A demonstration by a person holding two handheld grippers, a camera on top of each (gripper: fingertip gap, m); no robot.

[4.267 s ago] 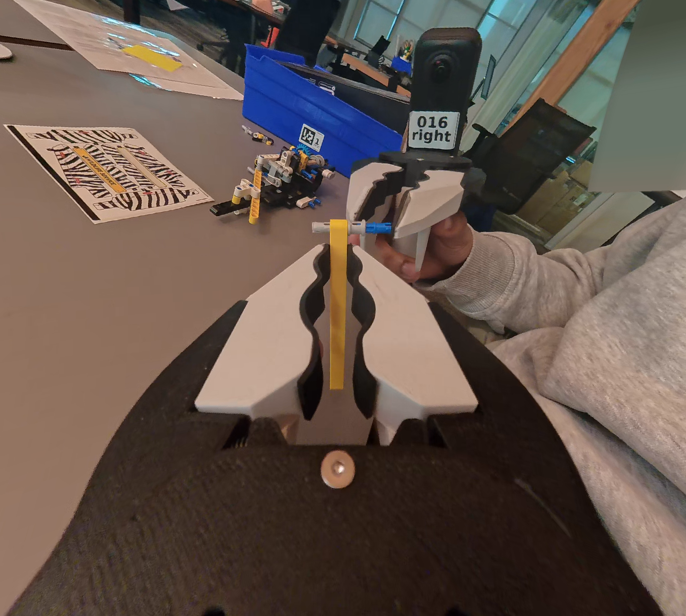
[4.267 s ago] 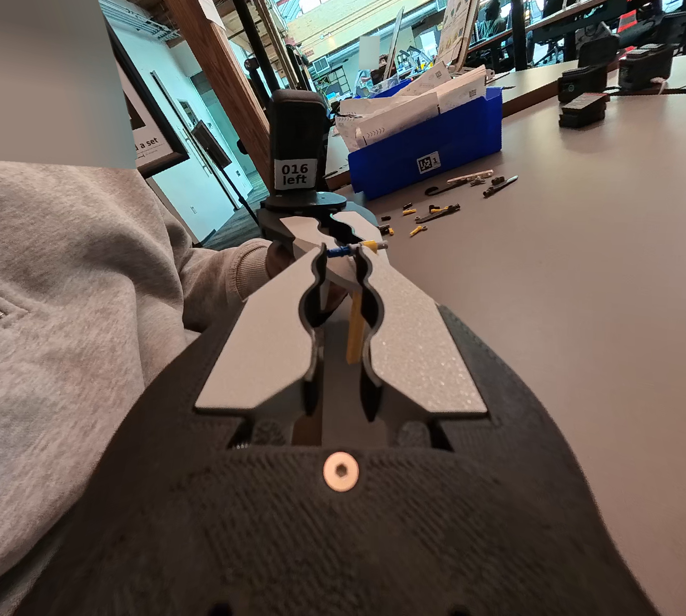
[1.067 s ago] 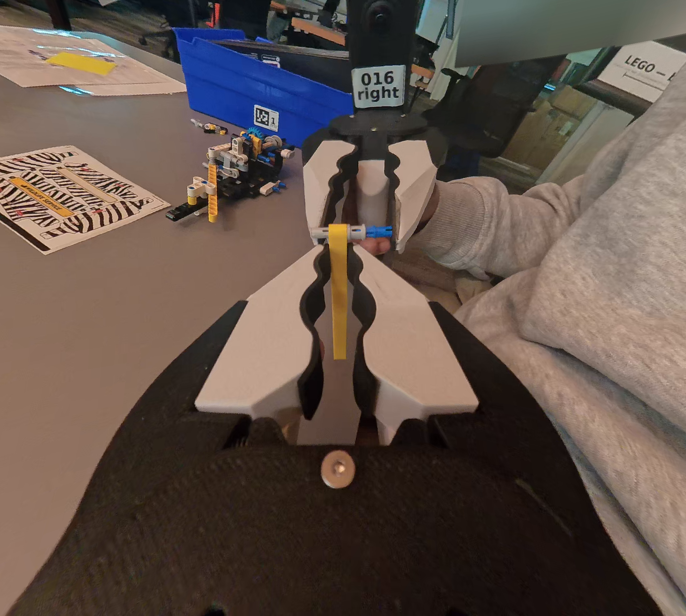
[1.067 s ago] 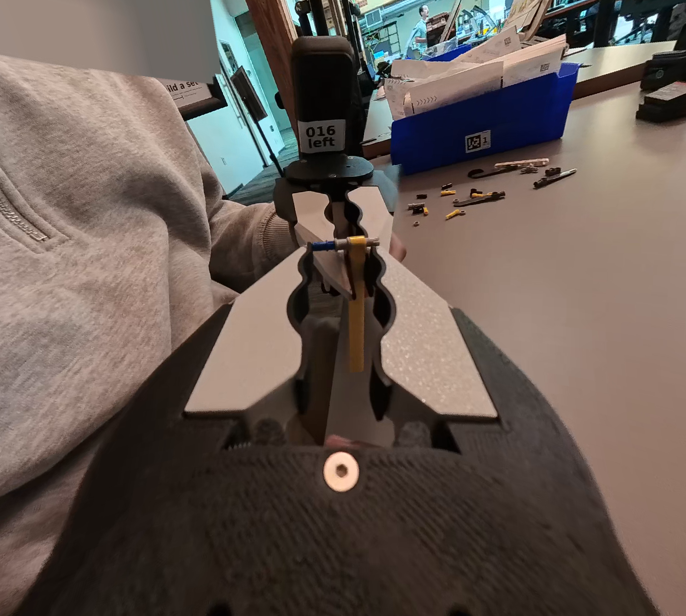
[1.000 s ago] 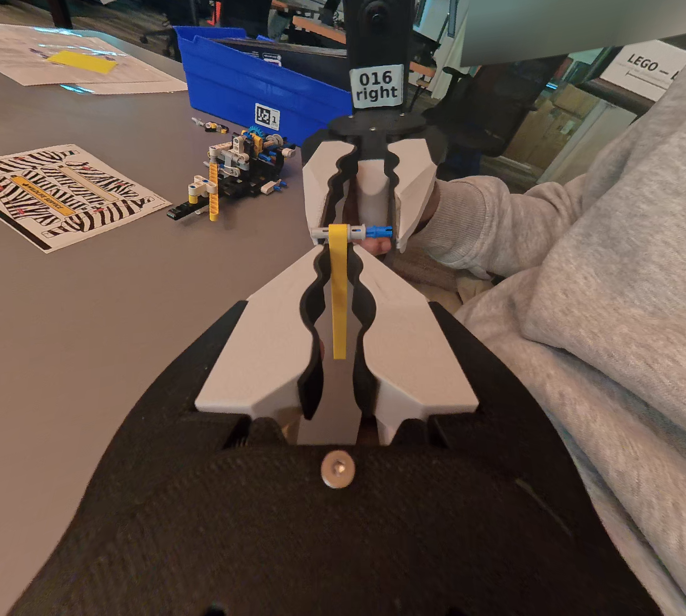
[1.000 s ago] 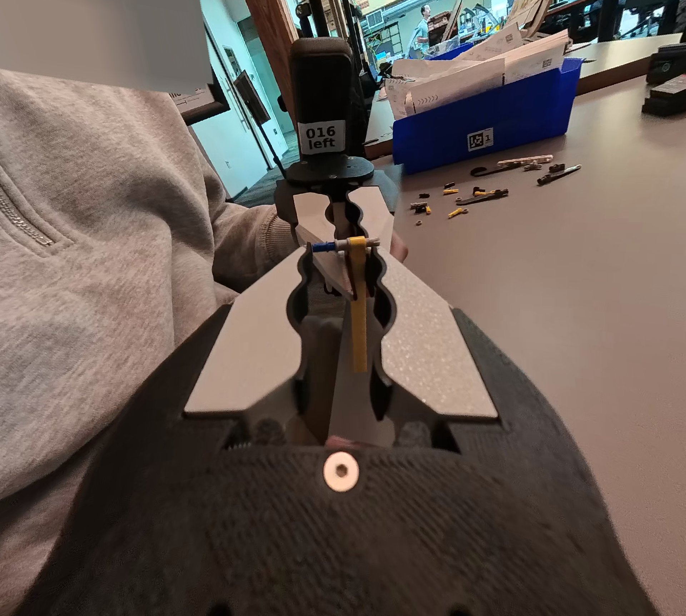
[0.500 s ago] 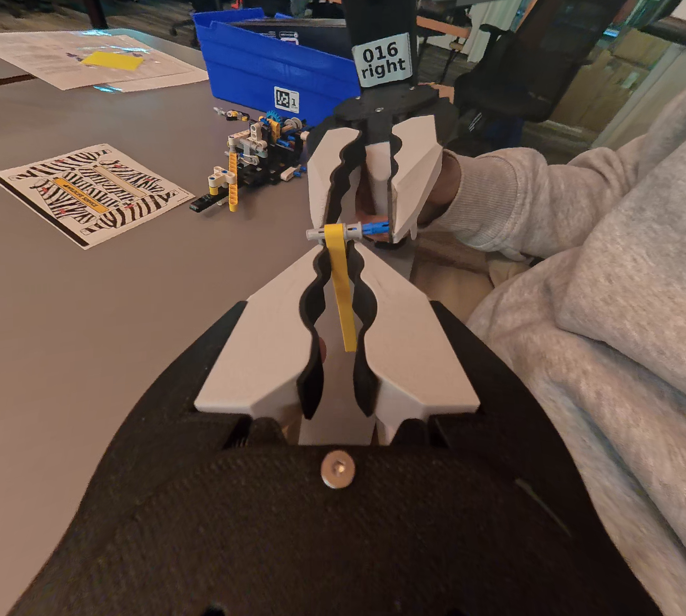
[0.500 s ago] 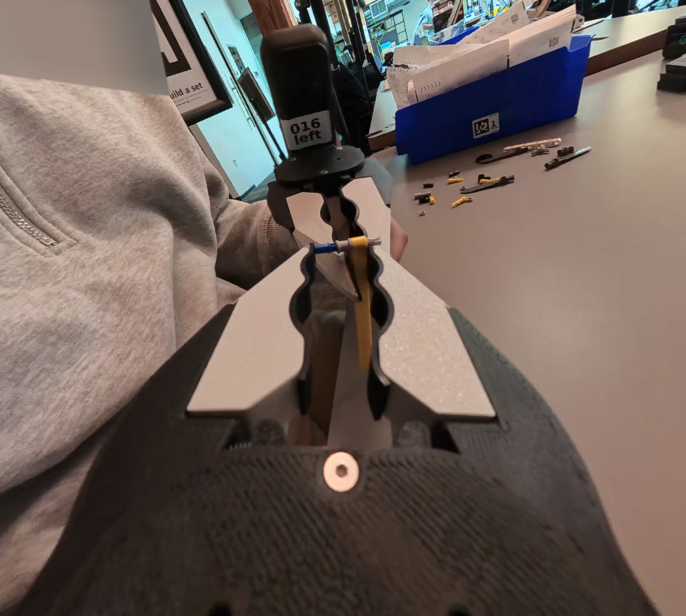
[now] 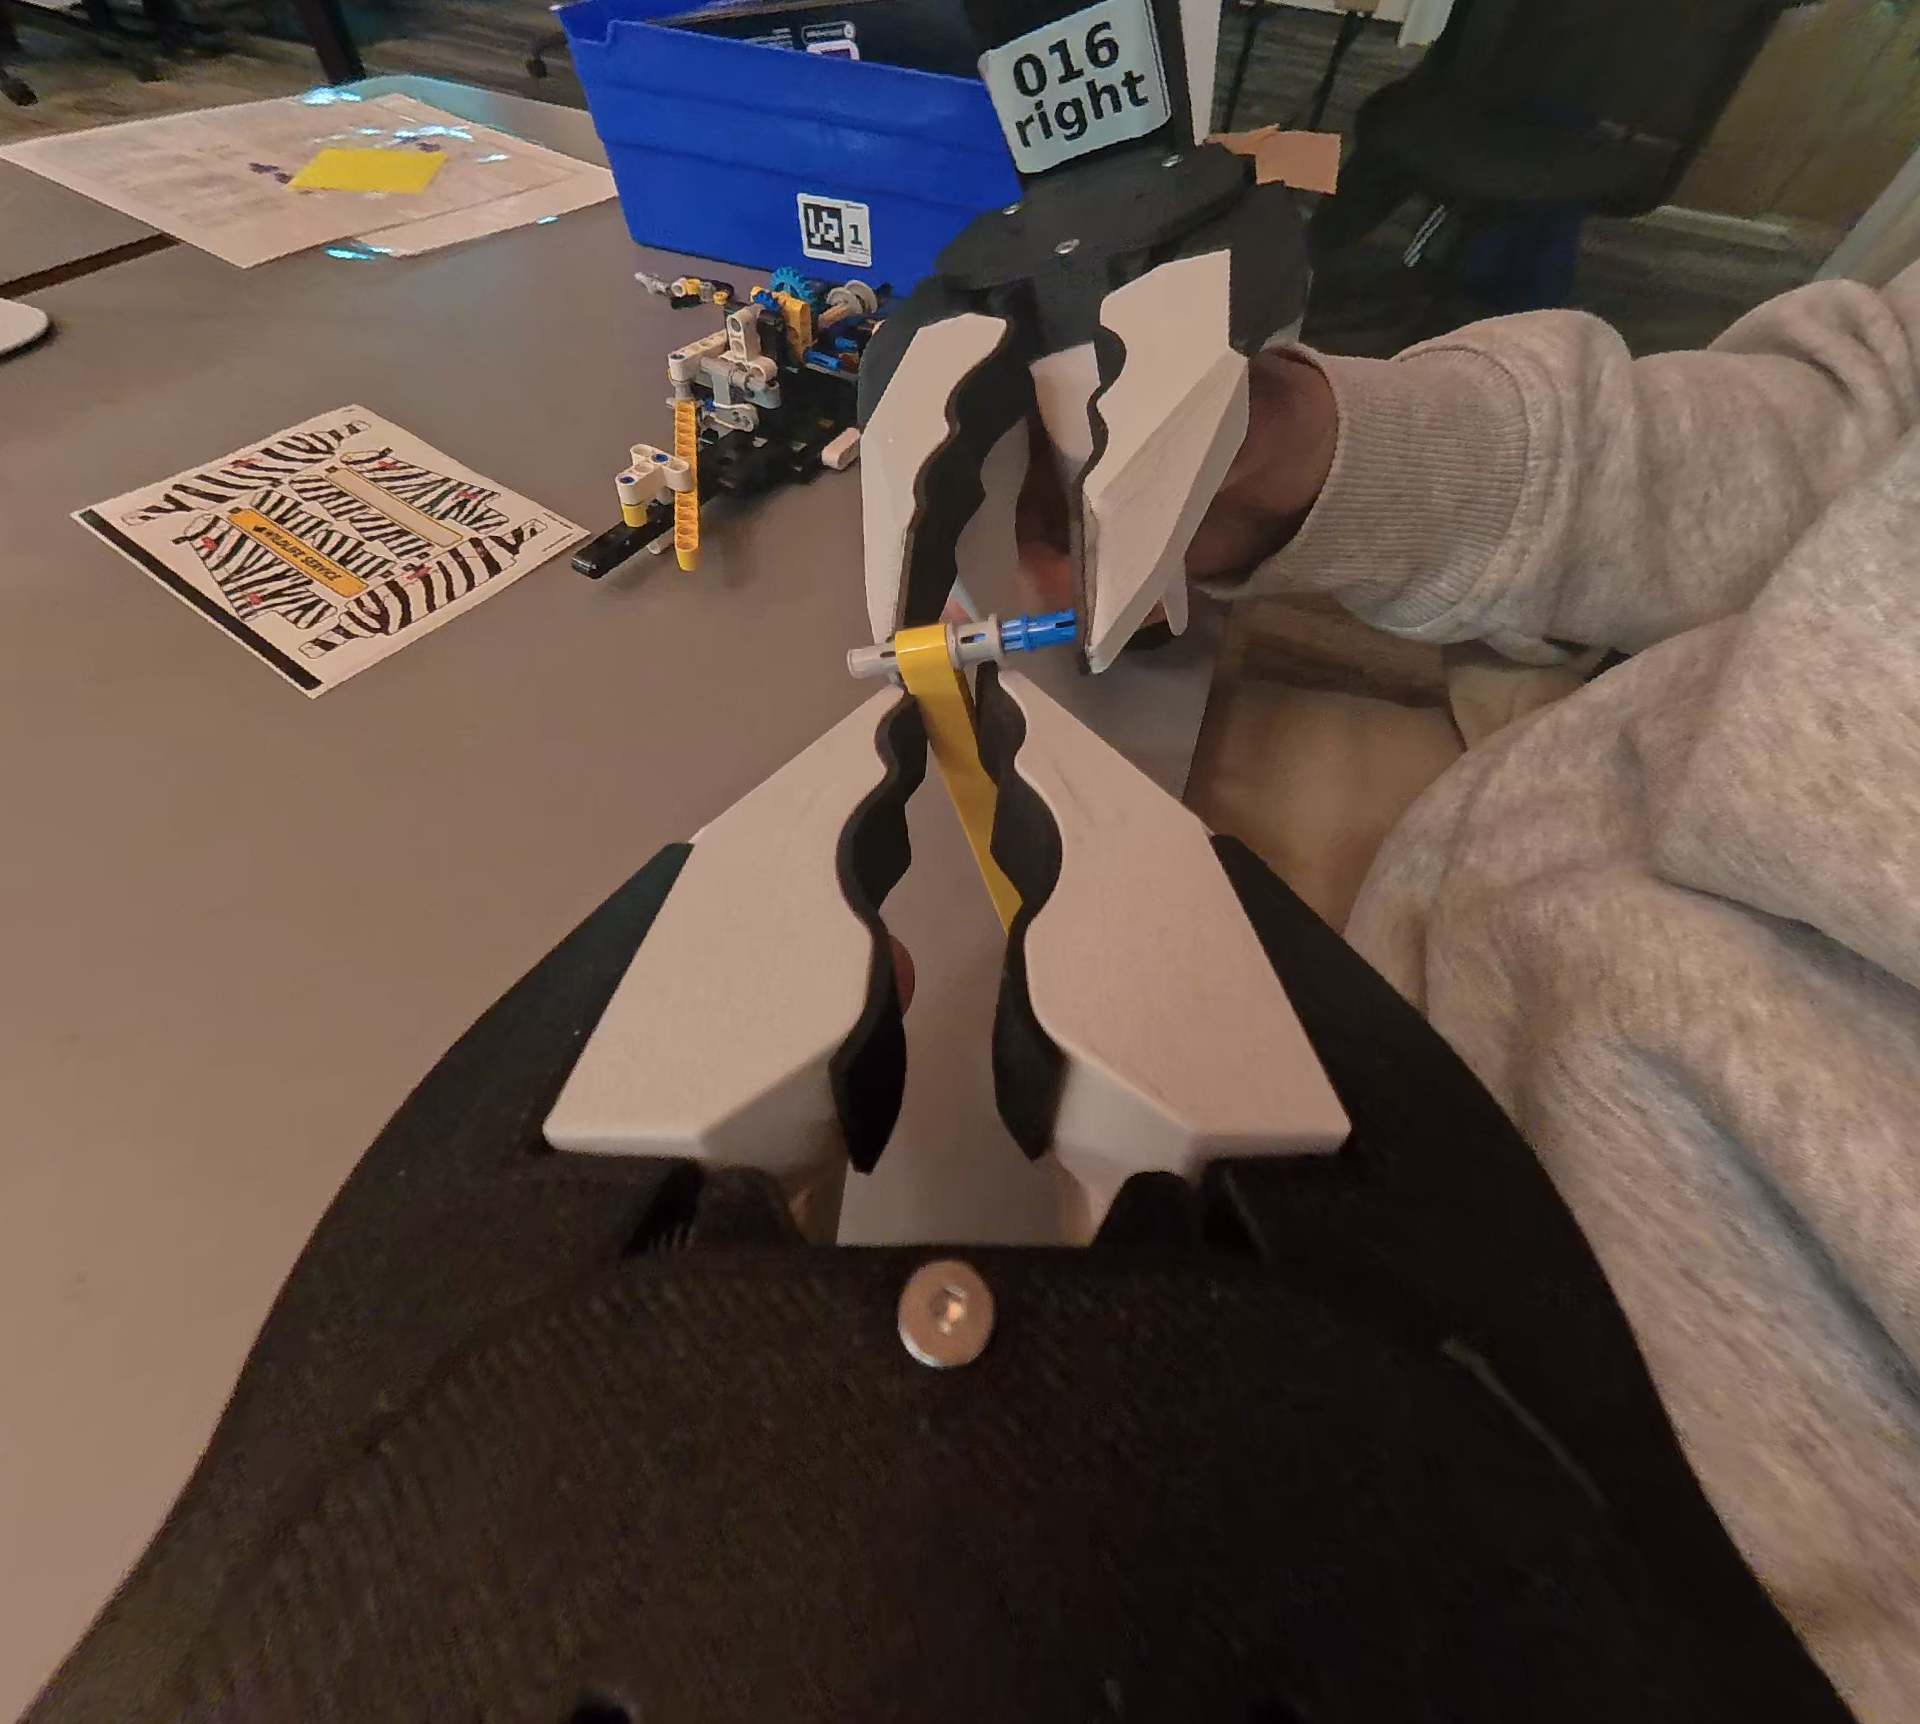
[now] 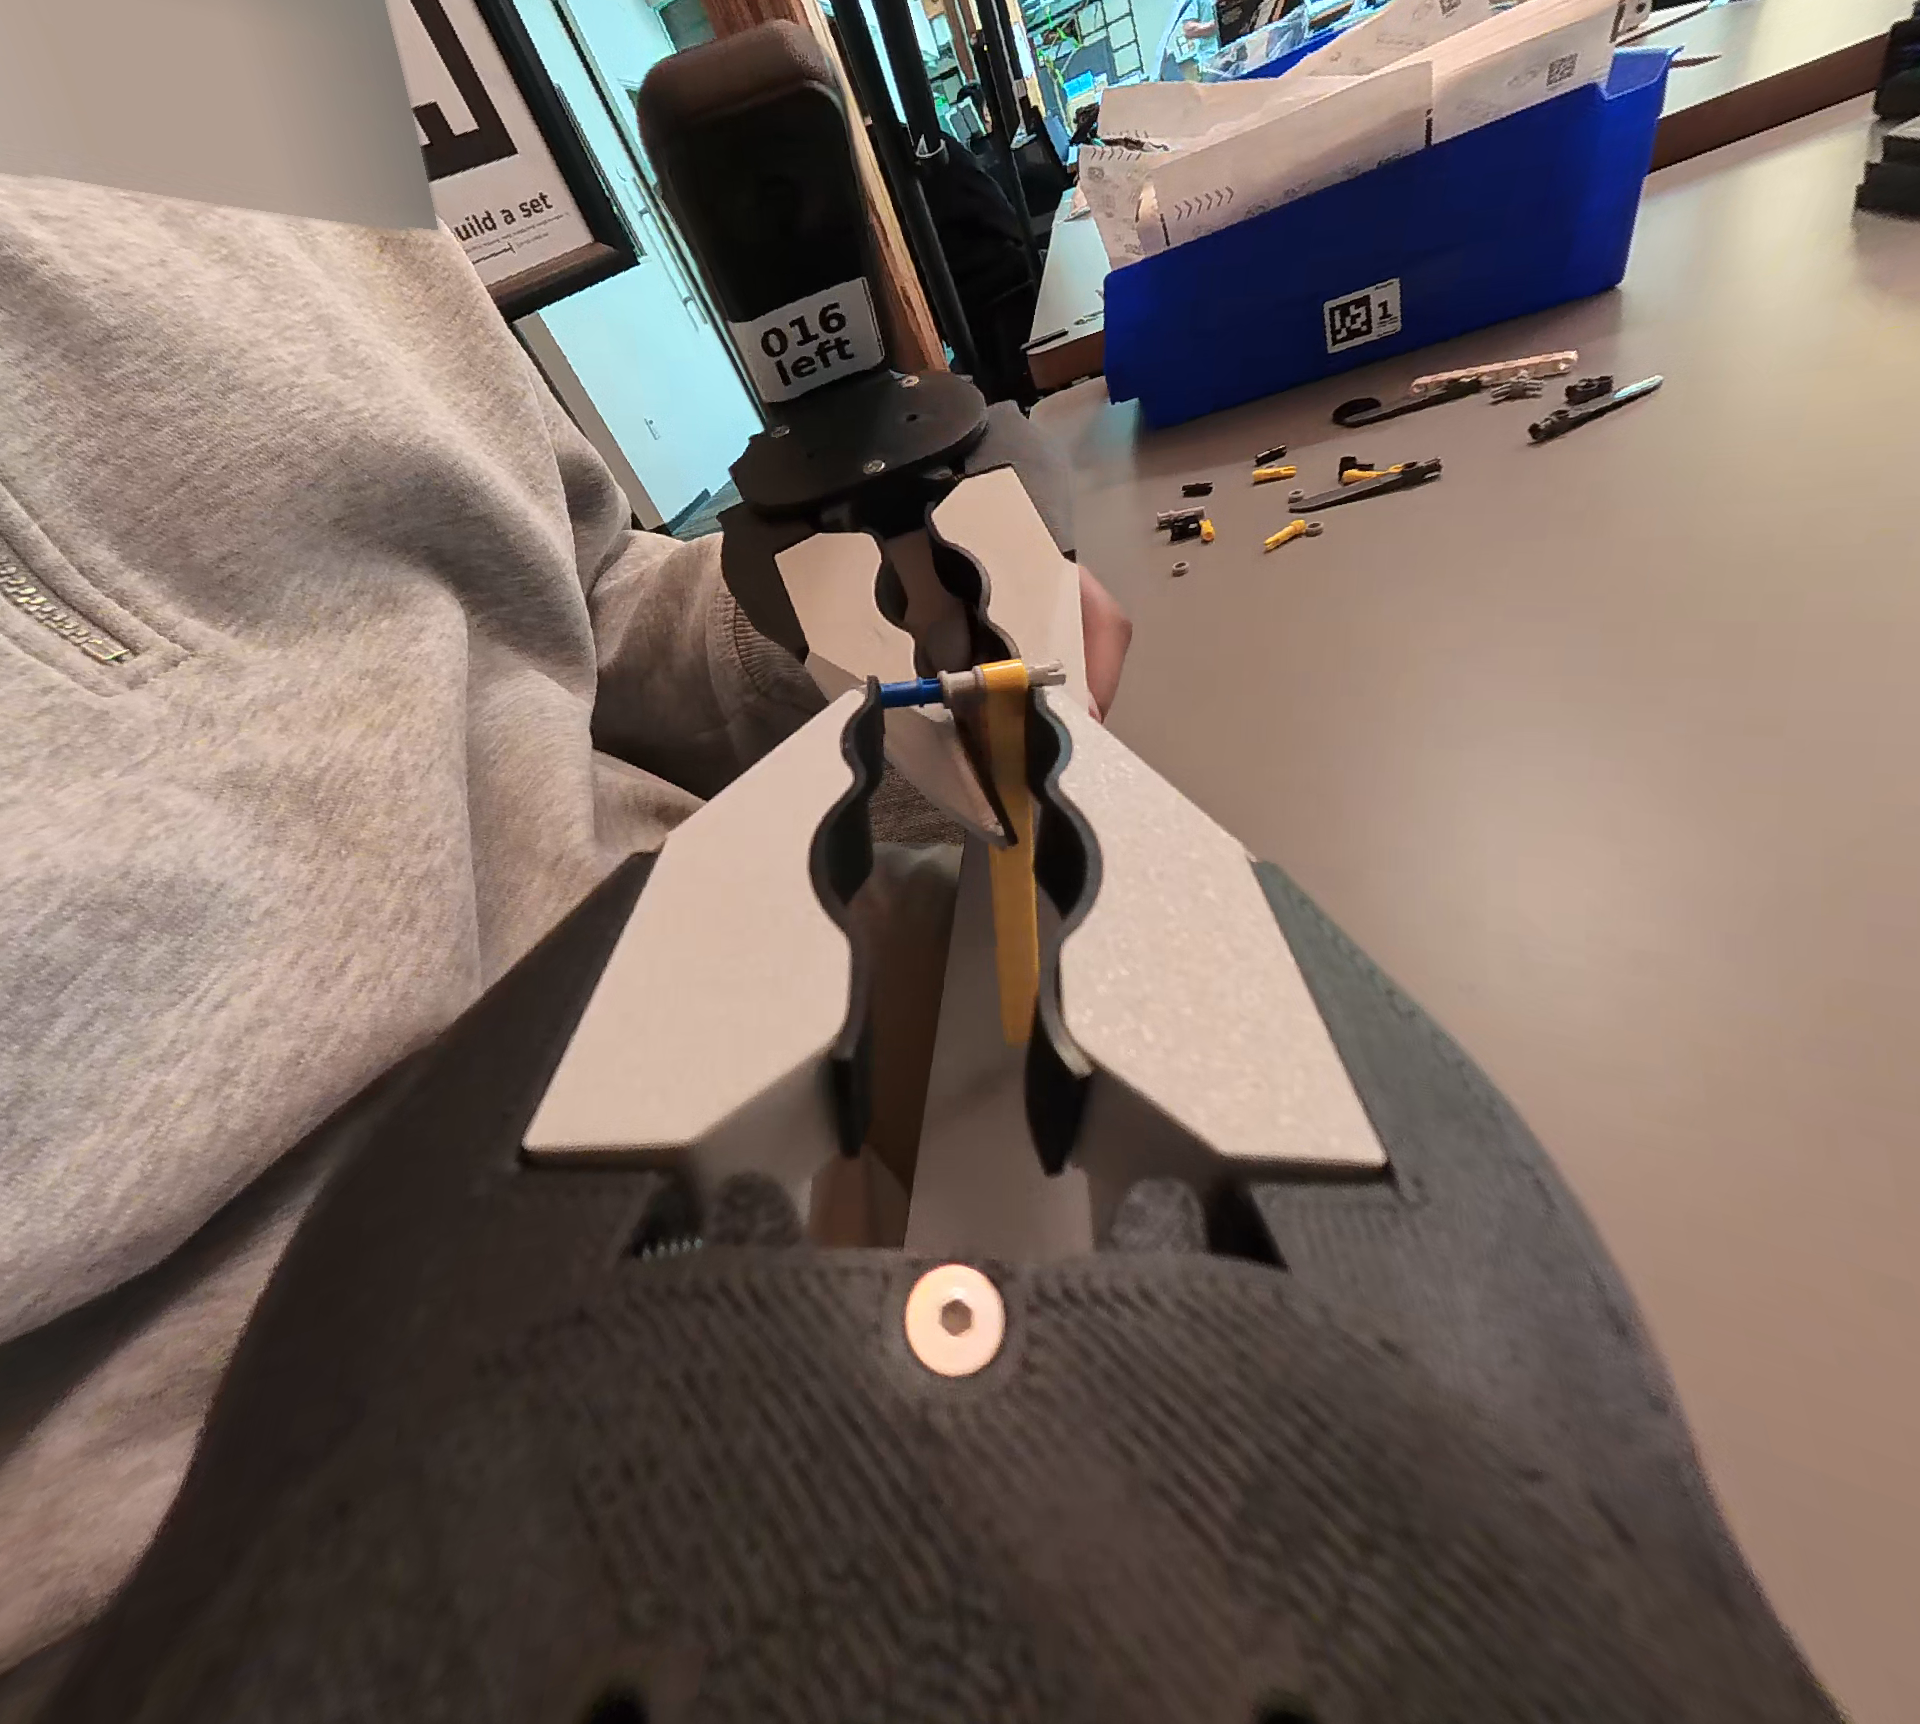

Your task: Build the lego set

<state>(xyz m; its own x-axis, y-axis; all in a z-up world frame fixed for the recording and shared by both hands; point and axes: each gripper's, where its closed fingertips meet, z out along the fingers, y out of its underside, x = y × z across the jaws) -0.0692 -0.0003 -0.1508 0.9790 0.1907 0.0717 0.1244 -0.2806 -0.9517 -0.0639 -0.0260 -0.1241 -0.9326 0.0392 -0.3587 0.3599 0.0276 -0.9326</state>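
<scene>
Change: since half a second ago the yellow beam (image 9: 961,775) has tilted further, its near end now leaning toward 5 o'clock against the right finger of the left gripper (image 9: 951,703); blue bin and model sit lower and larger in the left wrist view.
Left gripper: jaws pressed in on the yellow beam, pinching it near its far end.
Pin: grey-and-blue pin (image 9: 971,635) runs crosswise through the top hole of the beam, blue end pointing to 3 o'clock.
Right gripper: right gripper (image 10: 940,703) jaws spread; blue end of the pin lies at its left fingertip, the beam hangs close to its right finger; contact cannot be told.
Model: half-built lego model (image 9: 743,401) stands on the grey table (image 9: 312,843) at 11 o'clock, just before the blue bin (image 9: 769,136).
Sheet: zebra-striped sticker sheet (image 9: 322,531) lies at 10 o'clock, near the model.
Loose parts: small black and yellow pieces (image 10: 1340,479) scattered at 1 o'clock in the right wrist view.
</scene>
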